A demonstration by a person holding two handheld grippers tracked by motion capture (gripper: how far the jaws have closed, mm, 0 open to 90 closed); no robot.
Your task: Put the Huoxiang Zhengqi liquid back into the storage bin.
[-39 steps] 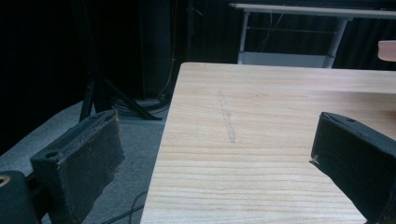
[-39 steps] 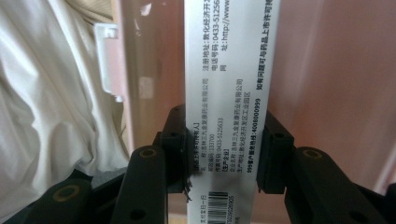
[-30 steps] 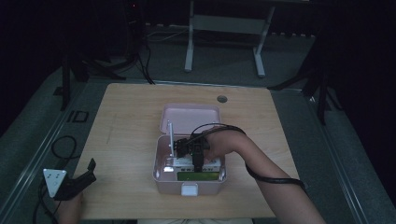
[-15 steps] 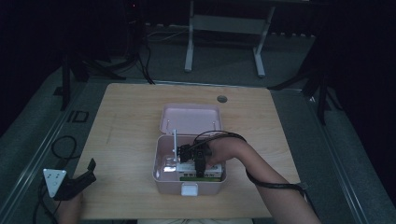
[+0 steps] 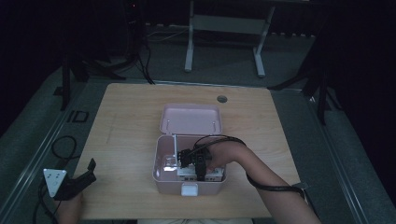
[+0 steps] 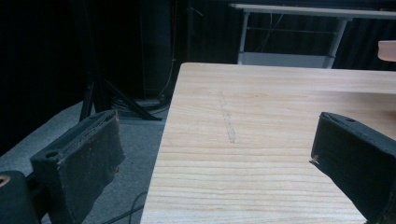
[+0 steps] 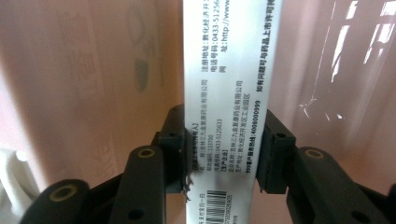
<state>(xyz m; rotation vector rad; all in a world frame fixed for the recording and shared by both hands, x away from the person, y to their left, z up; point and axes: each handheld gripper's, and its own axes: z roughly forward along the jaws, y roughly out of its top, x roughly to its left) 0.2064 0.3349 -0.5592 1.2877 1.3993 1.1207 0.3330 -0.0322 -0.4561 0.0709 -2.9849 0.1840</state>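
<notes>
Dark room, pale wooden table [image 5: 130, 140]; right gripper [image 7: 223, 154] clamps a white printed carton [image 7: 229, 93], lowering it into the open pink plastic box [image 5: 161, 175]; left gripper [image 6: 219, 154] idles agape, empty.

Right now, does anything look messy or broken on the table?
Nothing stands out. The pink box sits squarely with its lid open. The right gripper is shut on a white carton inside it. The left gripper is open by the table's corner.
</notes>
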